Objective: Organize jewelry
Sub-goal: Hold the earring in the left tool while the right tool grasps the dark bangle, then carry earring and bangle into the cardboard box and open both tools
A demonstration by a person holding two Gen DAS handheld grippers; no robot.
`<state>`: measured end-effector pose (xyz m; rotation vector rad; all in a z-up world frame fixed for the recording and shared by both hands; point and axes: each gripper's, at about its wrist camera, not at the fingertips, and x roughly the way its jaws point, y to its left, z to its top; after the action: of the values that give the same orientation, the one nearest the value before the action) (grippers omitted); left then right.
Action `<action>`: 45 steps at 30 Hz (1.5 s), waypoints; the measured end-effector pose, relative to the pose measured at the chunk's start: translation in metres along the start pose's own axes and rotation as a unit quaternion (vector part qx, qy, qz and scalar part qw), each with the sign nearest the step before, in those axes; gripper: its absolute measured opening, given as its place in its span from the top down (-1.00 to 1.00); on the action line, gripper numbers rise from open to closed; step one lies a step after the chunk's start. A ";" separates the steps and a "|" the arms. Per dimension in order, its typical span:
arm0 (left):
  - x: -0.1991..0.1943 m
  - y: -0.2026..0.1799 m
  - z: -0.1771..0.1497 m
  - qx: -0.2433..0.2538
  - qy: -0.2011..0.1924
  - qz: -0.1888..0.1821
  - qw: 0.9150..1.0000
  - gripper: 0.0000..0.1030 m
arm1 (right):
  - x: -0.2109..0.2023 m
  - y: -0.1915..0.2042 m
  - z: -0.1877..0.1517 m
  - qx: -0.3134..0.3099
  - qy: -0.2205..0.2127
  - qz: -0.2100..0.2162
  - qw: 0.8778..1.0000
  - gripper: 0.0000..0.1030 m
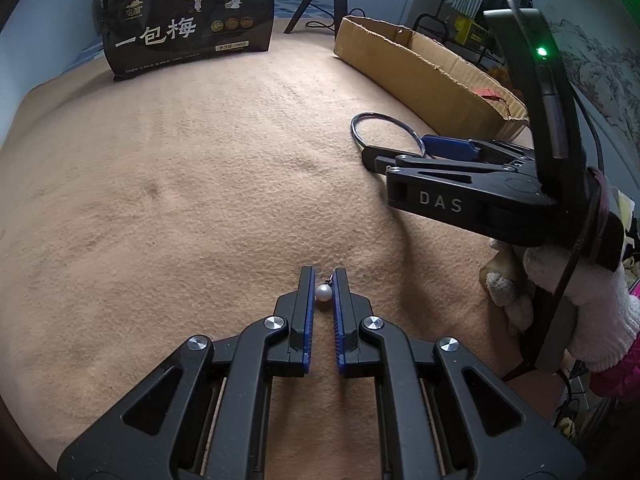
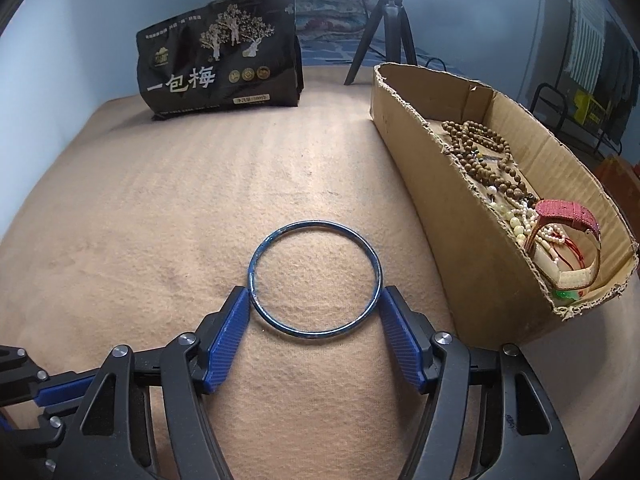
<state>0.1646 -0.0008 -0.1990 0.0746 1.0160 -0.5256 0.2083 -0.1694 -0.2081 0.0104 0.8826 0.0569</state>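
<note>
**Two pieces left on the blanket, the box already well stocked**

A tan blanket [image 2: 168, 208] covers the work surface, with pale blue walls behind it. A black snack bag [image 2: 220, 68] stands at the blanket's far edge, a small tripod [image 2: 386, 28] to its right beyond that edge, and a long cardboard box [image 2: 452, 240] runs along the right edge.

The box already holds a good share of the jewelry: a heap of brown wooden beads [image 2: 480, 140] toward its far end, pale bead strands [image 2: 524, 216] nearer, and a watch with a red strap [image 2: 568, 216] at the near end. That part of the sorting looks done.

Two pieces are not yet in the box. A blue bangle [image 2: 314, 278] lies flat on the blanket near the box's near end, framed by the right gripper [image 2: 314, 308]. Its jaws stand spread wide, one blue pad at each side of the ring; the pads seem to touch the rim or sit just beside it, and I cannot tell whether they press it. A small pearl piece [image 1: 323, 293], with a dark fitting at its far end, sits toward the near edge of the blanket, between the tips of the left gripper [image 1: 322, 286]. Those jaws are nearly together with the pearl between them, though whether both pads bear on it is unclear.

By my judgement the task is in its last stretch: bangle and pearl need gripping, lifting and dropping into the box.
</note>
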 end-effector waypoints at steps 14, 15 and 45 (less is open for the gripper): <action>-0.016 0.000 0.003 -0.013 -0.008 0.024 1.000 0.87 | -0.023 0.001 -0.009 -0.021 -0.021 0.040 0.999 -0.28; -0.017 -0.001 0.002 -0.013 -0.008 0.026 1.000 0.87 | -0.023 0.000 -0.009 -0.020 -0.020 0.041 0.999 -0.28; -0.055 -0.038 0.070 -0.010 -0.089 0.027 0.996 0.87 | -0.124 -0.046 0.021 -0.044 -0.107 0.067 0.991 -0.27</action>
<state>0.1804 -0.0340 -0.1096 0.0365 0.8437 -0.4648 0.1476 -0.2214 -0.1004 -0.0063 0.6639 0.2158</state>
